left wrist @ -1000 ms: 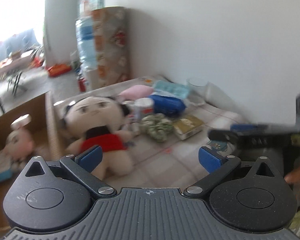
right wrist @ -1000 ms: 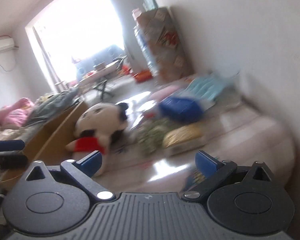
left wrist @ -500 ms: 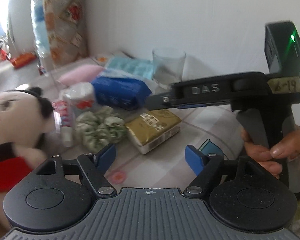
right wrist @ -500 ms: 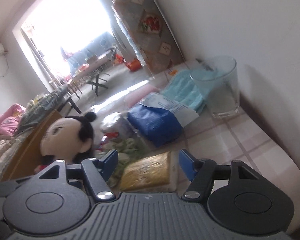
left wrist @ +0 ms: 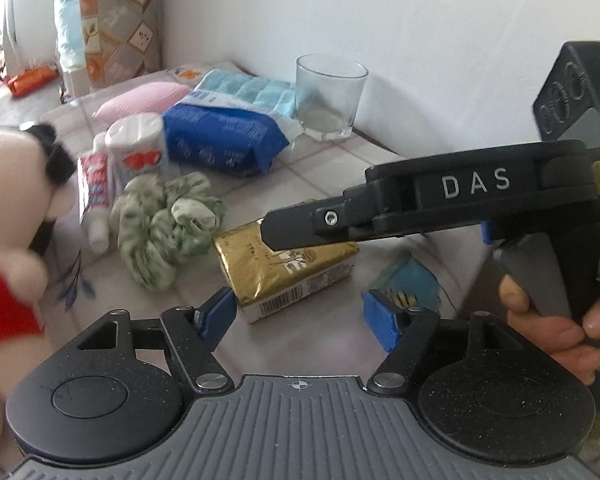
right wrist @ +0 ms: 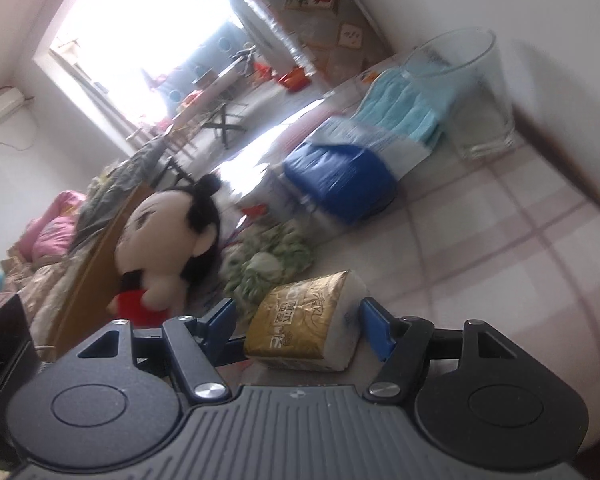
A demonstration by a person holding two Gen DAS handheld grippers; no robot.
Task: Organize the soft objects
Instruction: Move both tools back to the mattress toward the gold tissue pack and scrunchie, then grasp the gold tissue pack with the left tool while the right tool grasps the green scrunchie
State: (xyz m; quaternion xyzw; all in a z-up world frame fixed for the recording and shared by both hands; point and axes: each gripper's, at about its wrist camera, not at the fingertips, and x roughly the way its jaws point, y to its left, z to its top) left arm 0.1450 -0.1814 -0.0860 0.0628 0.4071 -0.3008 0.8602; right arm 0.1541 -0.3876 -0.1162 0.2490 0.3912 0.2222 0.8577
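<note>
My left tool [left wrist: 296, 316] is closing, the gold pack [left wrist: 288, 270] just touching one pad. My right tool [right wrist: 296, 326] clamps that pack, mid-bench, beside the green scrunchie [left wrist: 168, 228].

Tabletop [left wrist: 340, 160]: covered with a pale checked cloth and set against a white wall. Lying directly on it: a gold tissue pack [left wrist: 288, 268] near the front; a green scrunchie [left wrist: 164, 224] just to its left; a toothpaste tube [left wrist: 94, 196] and a white bottle [left wrist: 138, 142] beside the scrunchie; a blue pack [left wrist: 220, 140] behind them; a pink item [left wrist: 140, 96] and a light blue towel [left wrist: 252, 90] at the back; a glass [left wrist: 328, 96] upright near the wall; a plush doll [left wrist: 8, 220] at the left edge.
</note>
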